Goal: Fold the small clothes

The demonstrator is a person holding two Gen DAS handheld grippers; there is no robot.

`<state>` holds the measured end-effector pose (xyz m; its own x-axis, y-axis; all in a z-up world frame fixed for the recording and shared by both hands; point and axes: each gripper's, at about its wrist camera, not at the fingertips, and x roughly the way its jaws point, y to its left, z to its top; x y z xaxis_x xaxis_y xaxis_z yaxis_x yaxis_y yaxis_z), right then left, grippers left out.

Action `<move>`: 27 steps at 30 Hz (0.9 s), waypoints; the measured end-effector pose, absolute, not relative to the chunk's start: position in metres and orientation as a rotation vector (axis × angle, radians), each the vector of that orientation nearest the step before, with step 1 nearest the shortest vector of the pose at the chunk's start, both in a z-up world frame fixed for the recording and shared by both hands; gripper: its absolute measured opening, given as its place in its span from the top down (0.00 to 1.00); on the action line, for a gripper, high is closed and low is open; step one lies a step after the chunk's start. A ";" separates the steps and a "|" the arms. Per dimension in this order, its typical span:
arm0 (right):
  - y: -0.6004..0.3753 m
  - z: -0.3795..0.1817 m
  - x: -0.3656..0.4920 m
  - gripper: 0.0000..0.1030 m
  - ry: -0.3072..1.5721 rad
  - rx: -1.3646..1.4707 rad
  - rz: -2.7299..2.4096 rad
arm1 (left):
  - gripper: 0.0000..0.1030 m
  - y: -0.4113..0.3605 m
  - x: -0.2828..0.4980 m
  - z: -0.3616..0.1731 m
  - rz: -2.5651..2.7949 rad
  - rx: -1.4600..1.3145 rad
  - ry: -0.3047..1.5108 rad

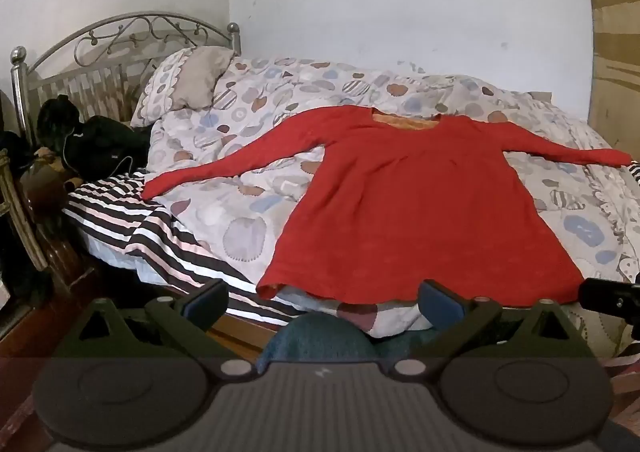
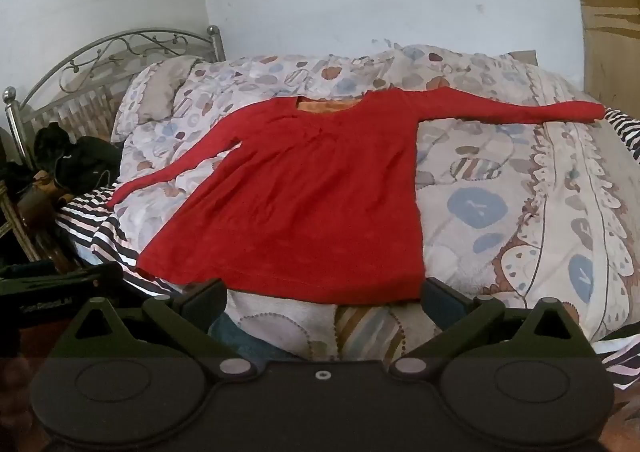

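Garment: a red long-sleeved top (image 1: 420, 208) lay flat and face up on the patterned duvet (image 1: 240, 212), neckline toward the wall, hem toward the near edge of the bed, both sleeves spread out to the sides.
Left sleeve: it reached out to the striped sheet (image 1: 132, 228) at the headboard side, its cuff lying on the edge of that sheet.
Right sleeve: in the right wrist view it ran straight out toward the foot of the bed, its cuff (image 2: 588, 110) near another patch of stripes.
Left gripper (image 1: 324, 300): jaws spread wide, nothing between them, poised near the hem but not touching it.
Right gripper (image 2: 324, 300): likewise wide and empty, near the hem's right corner; whether a pad brushed the cloth there could not be told for certain.
Surroundings: a pillow (image 1: 180, 84) against the metal headboard (image 1: 120, 36), dark bags or clothes (image 1: 96, 148) heaped beside it.
Step in hand: the start, by my reading; the top was laid out and no fold had been made.
Next move: probably one gripper to each sleeve or shoulder, pinching a single layer cleanly and carrying it inward across the body without dragging the soft duvet along.
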<state>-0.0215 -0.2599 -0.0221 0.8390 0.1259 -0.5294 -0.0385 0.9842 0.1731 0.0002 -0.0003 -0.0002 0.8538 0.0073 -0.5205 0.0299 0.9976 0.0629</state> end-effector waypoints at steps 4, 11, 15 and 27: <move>-0.260 -0.022 -0.021 0.00 0.576 0.166 0.089 | 0.00 -0.001 0.001 0.000 -0.008 0.065 0.552; -0.260 -0.021 -0.021 0.00 0.580 0.162 0.084 | 0.00 -0.002 0.001 0.008 -0.022 0.051 0.555; -0.259 -0.021 -0.020 0.00 0.580 0.162 0.084 | 0.00 -0.002 0.001 0.014 -0.025 0.049 0.555; -0.259 -0.020 -0.021 0.00 0.579 0.160 0.085 | 0.00 -0.005 0.000 0.001 -0.028 0.073 0.550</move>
